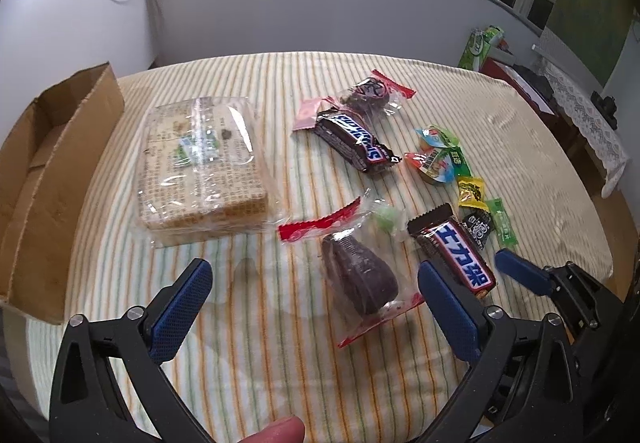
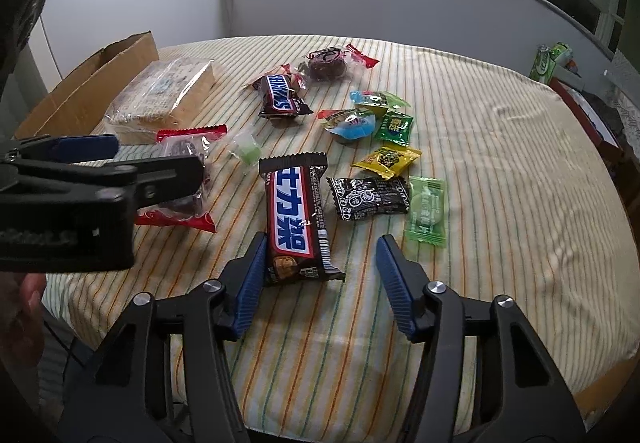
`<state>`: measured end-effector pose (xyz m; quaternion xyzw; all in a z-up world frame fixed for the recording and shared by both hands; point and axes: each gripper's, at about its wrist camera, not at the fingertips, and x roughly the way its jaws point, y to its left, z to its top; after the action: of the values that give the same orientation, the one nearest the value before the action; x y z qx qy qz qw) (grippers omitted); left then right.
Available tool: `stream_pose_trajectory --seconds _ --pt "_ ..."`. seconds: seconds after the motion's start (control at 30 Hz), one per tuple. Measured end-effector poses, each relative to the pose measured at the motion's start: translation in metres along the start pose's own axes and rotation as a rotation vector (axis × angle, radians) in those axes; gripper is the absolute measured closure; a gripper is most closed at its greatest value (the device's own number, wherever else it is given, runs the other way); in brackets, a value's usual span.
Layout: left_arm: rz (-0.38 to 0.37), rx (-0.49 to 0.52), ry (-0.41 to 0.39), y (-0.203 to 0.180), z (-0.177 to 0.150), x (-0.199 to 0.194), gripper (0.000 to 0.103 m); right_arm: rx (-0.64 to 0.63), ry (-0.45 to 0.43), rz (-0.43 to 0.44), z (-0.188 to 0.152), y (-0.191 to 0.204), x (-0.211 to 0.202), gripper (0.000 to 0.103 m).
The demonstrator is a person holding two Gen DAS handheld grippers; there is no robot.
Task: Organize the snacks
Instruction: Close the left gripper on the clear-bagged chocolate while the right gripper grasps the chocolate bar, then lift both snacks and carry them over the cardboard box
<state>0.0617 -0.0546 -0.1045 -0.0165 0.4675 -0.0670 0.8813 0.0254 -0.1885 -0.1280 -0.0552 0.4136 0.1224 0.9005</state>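
Right wrist view: the near chocolate bar point(image 2: 298, 217) lies at lower centre, its long axis pointing away up the frame, its near end just inside the released right gripper point(image 2: 320, 283) and beside the left pad. The left gripper point(image 1: 316, 307), also spread wide, straddles a wrapped dark cake point(image 1: 358, 275). At far left, the cardboard box point(image 1: 48, 179) looks empty where visible.
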Motion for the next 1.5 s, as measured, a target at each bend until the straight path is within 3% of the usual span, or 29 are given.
stream_pose_trajectory --seconds 0.1,0.2,0.6,0.93,1.13,1.5 --pt "-0.007 0.010 0.014 -0.004 0.001 0.006 0.021 0.004 -0.010 0.013 0.000 -0.001 -0.001 0.055" --pt "0.000 0.025 0.029 -0.009 0.000 0.012 0.028 -0.003 -0.016 0.026 0.000 -0.002 -0.001 0.064" --pt "0.050 0.090 0.017 -0.023 -0.002 0.010 0.072 -0.005 -0.025 0.041 -0.003 -0.004 -0.004 0.067" --pt "0.036 0.075 0.008 -0.019 -0.001 0.009 0.074 -0.007 -0.024 0.036 -0.003 -0.004 -0.005 0.068" --pt "-0.022 0.025 -0.002 -0.001 -0.004 -0.006 0.074 0.003 -0.032 0.043 -0.003 -0.004 -0.010 0.069" --pt "-0.011 -0.017 -0.063 0.023 0.001 -0.037 0.074 0.008 -0.087 0.034 0.006 -0.001 -0.031 0.069"
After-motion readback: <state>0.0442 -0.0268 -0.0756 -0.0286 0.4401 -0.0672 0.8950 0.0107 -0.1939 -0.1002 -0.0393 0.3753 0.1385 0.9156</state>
